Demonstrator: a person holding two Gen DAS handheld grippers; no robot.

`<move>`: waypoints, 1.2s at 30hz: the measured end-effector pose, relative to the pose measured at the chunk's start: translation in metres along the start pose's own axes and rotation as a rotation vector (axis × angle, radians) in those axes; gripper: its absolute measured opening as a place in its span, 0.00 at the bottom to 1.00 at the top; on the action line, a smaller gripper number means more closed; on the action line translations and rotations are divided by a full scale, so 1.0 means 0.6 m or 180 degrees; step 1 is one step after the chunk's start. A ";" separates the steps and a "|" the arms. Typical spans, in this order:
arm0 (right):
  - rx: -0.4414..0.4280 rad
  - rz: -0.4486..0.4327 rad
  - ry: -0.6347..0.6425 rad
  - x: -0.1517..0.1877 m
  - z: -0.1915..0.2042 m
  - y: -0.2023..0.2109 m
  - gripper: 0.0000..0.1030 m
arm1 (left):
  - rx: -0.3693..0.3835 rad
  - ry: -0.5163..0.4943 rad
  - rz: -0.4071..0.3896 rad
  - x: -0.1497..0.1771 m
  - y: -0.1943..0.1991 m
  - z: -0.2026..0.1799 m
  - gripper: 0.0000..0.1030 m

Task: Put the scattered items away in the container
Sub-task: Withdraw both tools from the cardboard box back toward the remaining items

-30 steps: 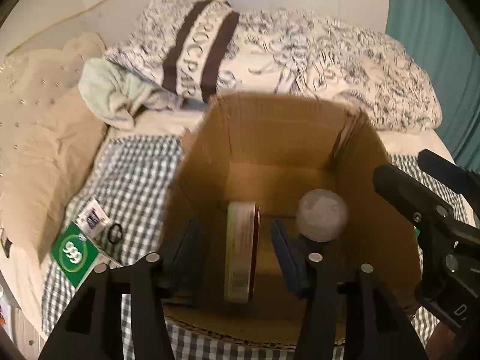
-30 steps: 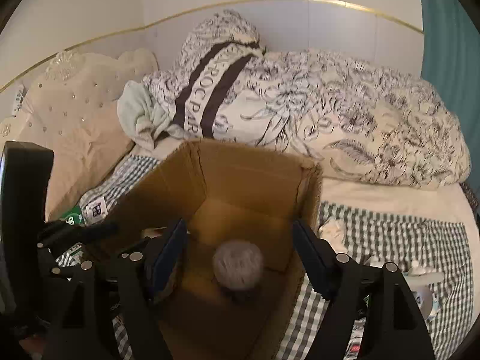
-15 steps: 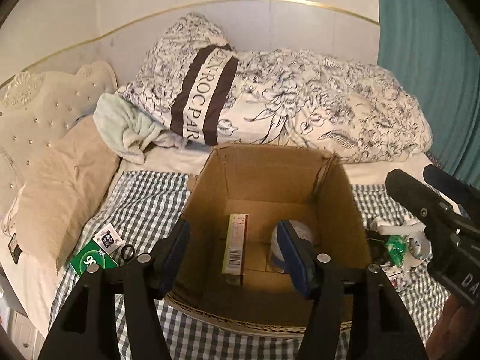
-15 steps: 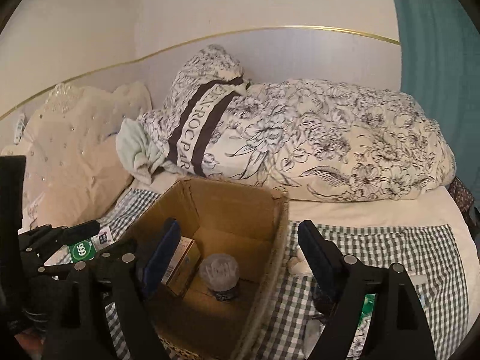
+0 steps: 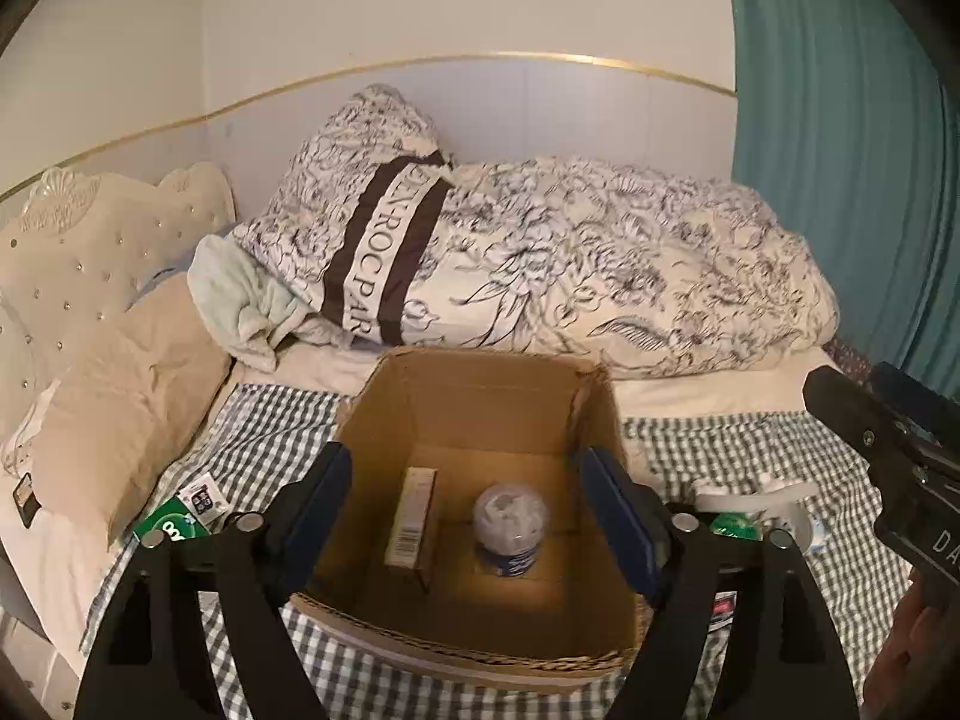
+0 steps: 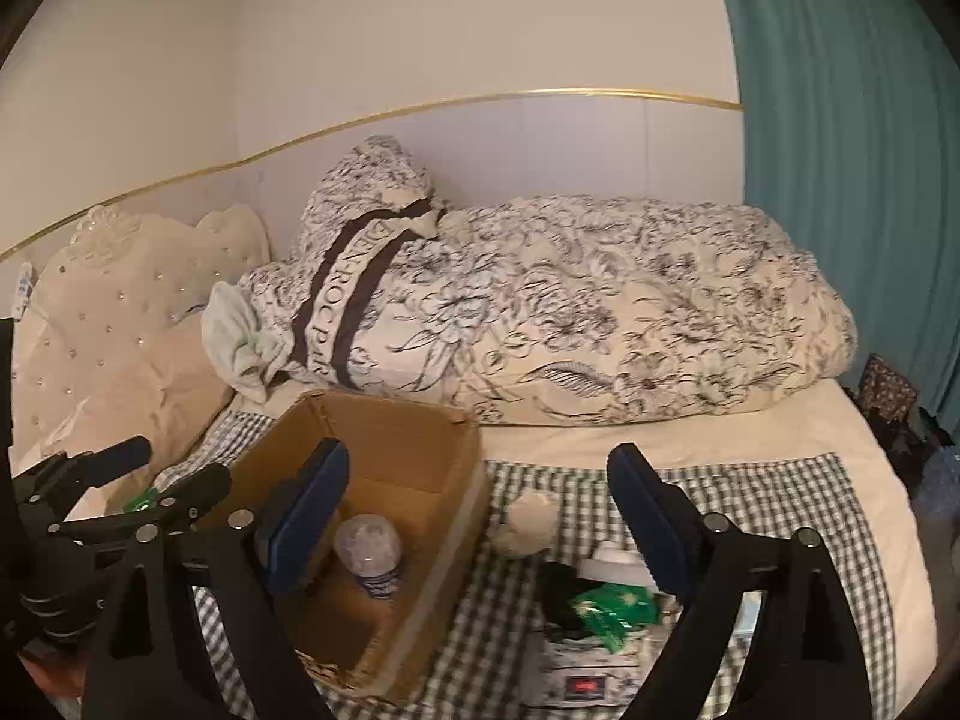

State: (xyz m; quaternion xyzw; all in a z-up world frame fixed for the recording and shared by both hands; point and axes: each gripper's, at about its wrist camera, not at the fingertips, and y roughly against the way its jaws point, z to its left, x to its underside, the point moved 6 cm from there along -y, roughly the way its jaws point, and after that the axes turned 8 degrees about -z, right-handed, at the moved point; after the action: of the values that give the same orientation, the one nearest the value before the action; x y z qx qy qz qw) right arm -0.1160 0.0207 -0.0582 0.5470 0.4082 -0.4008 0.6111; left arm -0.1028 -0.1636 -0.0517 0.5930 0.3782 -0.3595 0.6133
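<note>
Left wrist view, left gripper (image 5: 465, 510) fingers opening, nothing clamped, cardboard box (image 5: 480, 396) lying beyond them holding bottle (image 5: 510, 525) and carton (image 5: 411, 516), right gripper (image 6: 480, 516) fingers opening empty, green packet (image 6: 609, 609) sitting between its fingertips.

The left black two-finger gripper (image 5: 465, 510) is built from matte black angular arms, each pierced by elongated triangular cut-outs. Round silver screw heads are set at the joints of the arms. Its fingers (image 5: 324, 495) are faced with dark blue rectangular pads. The right black two-finger gripper (image 6: 480, 516) is made to the same pattern: black struts, silver screws, and blue-padded fingers (image 6: 651, 516) with rounded tips. Seen from the left wrist view, the right gripper's black body (image 5: 888, 450) is marked with white lettering, of which only "DA" can be read. A bare hand (image 5: 906, 654) is seen beneath it at the frame's edge; whether a sleeve is worn cannot be told.
</note>
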 end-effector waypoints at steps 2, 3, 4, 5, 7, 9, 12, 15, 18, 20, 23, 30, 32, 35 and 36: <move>0.0018 -0.0016 -0.0002 0.000 -0.014 0.009 0.91 | -0.0006 0.0011 -0.0063 -0.003 0.008 -0.008 0.89; 0.0026 -0.0021 0.0001 0.000 -0.020 0.012 0.91 | -0.0014 0.0018 -0.0103 -0.005 0.012 -0.012 0.91; 0.0040 -0.0020 0.0004 0.000 -0.026 0.015 0.92 | -0.0014 0.0024 -0.0132 -0.007 0.016 -0.015 0.92; 0.0053 -0.0015 0.0007 0.001 -0.032 0.017 0.92 | -0.0014 0.0031 -0.0159 -0.009 0.018 -0.019 0.95; 0.0064 -0.0017 0.0015 0.003 -0.041 0.024 0.97 | -0.0015 0.0037 -0.0208 -0.011 0.024 -0.026 1.00; 0.0106 -0.0042 0.0028 0.004 -0.052 0.033 1.00 | -0.0028 0.0023 -0.0256 -0.013 0.029 -0.036 1.00; 0.0180 -0.0051 0.0046 0.005 -0.069 0.043 1.00 | -0.0053 -0.0021 -0.0286 -0.013 0.034 -0.051 1.00; 0.0240 -0.0055 0.0017 0.005 -0.092 0.053 1.00 | -0.0049 -0.0027 -0.0298 -0.013 0.037 -0.065 1.00; 0.0308 -0.0068 -0.0024 0.005 -0.117 0.064 1.00 | -0.0048 0.0001 -0.0306 -0.013 0.040 -0.075 1.00; 0.0338 -0.0068 -0.0061 0.008 -0.133 0.072 1.00 | -0.0052 0.0011 -0.0313 -0.014 0.043 -0.082 1.00; 0.0373 -0.0047 -0.0135 0.013 -0.159 0.079 1.00 | -0.0051 0.0032 -0.0318 -0.016 0.047 -0.093 1.00; 0.0489 -0.0019 -0.0184 0.019 -0.214 0.100 1.00 | 0.0017 0.0019 -0.0342 -0.019 0.058 -0.132 1.00; 0.0509 -0.0022 -0.0180 0.020 -0.228 0.108 1.00 | 0.0035 0.0001 -0.0327 -0.023 0.059 -0.144 1.00; 0.0561 0.0033 -0.0113 0.026 -0.248 0.114 1.00 | 0.0108 0.0022 -0.0327 -0.031 0.064 -0.163 1.00; 0.0579 0.0051 -0.0065 0.026 -0.253 0.114 1.00 | 0.0117 0.0029 -0.0336 -0.034 0.065 -0.168 1.00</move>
State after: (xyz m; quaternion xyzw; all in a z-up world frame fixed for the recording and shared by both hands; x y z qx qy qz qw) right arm -0.0559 0.1769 -0.0598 0.5994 0.3595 -0.4369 0.5663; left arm -0.0813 -0.0614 -0.0169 0.5850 0.4050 -0.3956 0.5808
